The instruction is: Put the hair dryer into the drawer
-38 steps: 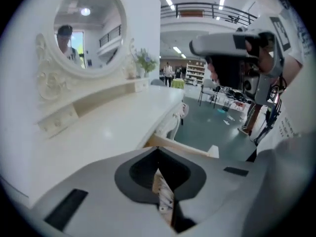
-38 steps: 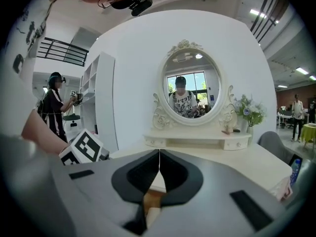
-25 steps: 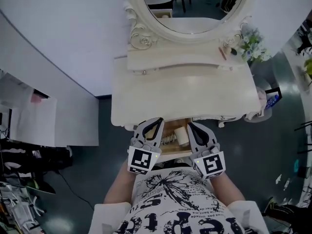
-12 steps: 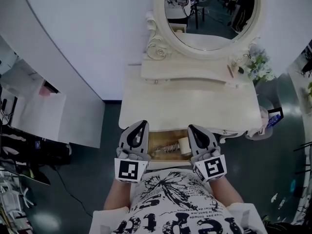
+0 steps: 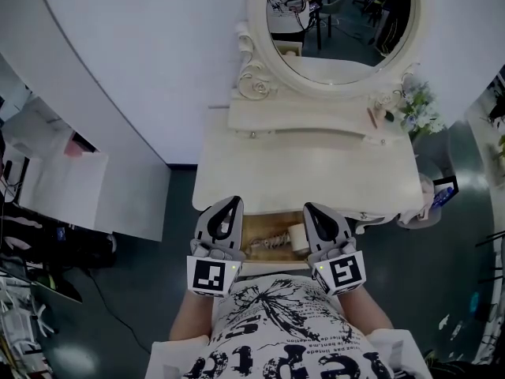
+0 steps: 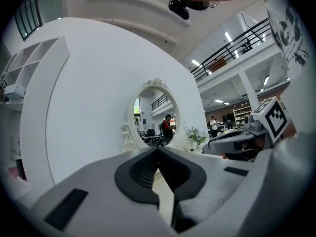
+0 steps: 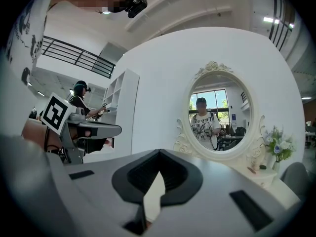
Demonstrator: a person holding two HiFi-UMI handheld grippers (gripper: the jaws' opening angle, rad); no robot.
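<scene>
Hair dryer in the open drawer; both tongs pressed together, holding nothing.

In the head view the hair dryer (image 5: 297, 237) lies inside the drawer (image 5: 254, 226), which stands open under the front edge of the vanity table (image 5: 308, 176). The dryer sits toward the drawer's right side. Its long axis seems to run side to side across the drawer, with the pale barrel at the right and the coiled cord (image 5: 268, 242) trailing left; which end is the nozzle I cannot tell. The left gripper (image 5: 229, 202) and right gripper (image 5: 312, 208) hang level over the drawer's two ends, tips toward the table and the oval mirror (image 5: 339, 22). In each gripper view the jaw tips meet with nothing between them.
</scene>
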